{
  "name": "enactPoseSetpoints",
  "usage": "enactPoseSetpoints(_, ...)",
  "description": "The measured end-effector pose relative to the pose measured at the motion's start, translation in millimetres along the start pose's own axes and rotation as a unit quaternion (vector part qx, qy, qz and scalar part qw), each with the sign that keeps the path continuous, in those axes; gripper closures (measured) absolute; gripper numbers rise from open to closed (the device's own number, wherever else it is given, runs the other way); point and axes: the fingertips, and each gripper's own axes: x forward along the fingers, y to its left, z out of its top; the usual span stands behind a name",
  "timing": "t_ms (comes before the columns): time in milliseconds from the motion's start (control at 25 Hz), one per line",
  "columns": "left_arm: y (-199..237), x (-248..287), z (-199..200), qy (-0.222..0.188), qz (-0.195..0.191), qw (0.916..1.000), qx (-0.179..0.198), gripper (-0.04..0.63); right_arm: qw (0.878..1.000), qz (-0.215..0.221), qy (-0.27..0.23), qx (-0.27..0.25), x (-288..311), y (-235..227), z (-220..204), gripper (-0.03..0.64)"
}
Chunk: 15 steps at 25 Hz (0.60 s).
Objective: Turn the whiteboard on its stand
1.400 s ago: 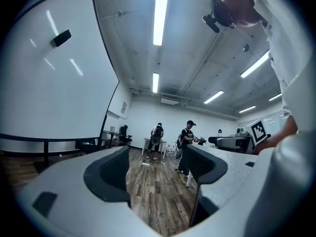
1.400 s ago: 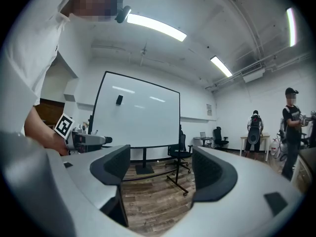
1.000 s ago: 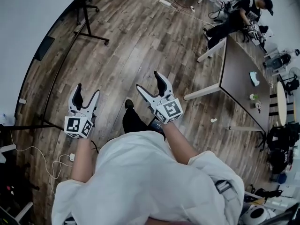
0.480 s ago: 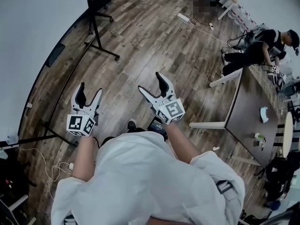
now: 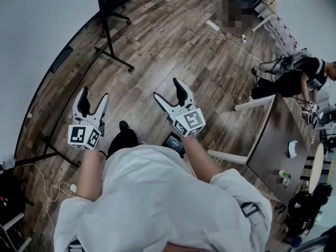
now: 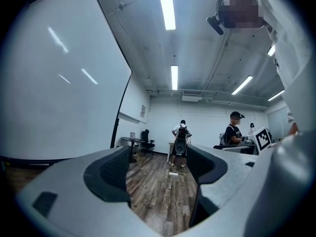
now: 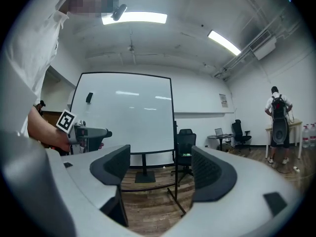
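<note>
Dark table [image 5: 270, 140] right; power strip [image 5: 212, 25] on wood floor [image 5: 173, 62]; office chair [image 7: 185, 144].

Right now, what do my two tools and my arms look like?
The left tool and right tool match. Both are light grey, with two curved prongs lined inside with black ribbed pads. Each has a white cube at its base, printed with black square markers. No cables show on either. The arms come out of loose white sleeves that end near the elbow.

Clear floor [image 5: 168, 51] ahead; whiteboard [image 7: 123, 112] w/ stand legs [image 5: 116, 58] blocks left.
</note>
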Motion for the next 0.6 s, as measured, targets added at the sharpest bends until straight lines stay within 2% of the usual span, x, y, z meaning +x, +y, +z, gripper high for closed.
enactPoseSetpoints(280,52.6,65.2,-16.1,-0.001,0.012,0.9999,-0.012,0.247,1.0,-0.004,0.008,0.01,63.8,-53.2,-12.2,0.25)
enactPoseSetpoints(480,106.1,135.1,-24.3,0.012,0.011,0.9996,-0.025,0.247,1.0,0.012,0.011,0.006,139.5,-89.8,-5.9,0.25)
enactPoseSetpoints(600,142.1,179.8,-18.5,0.015,0.011,0.9997,-0.018,0.247,1.0,0.019,0.02,0.008,195.1,-116.1,-4.7,0.25)
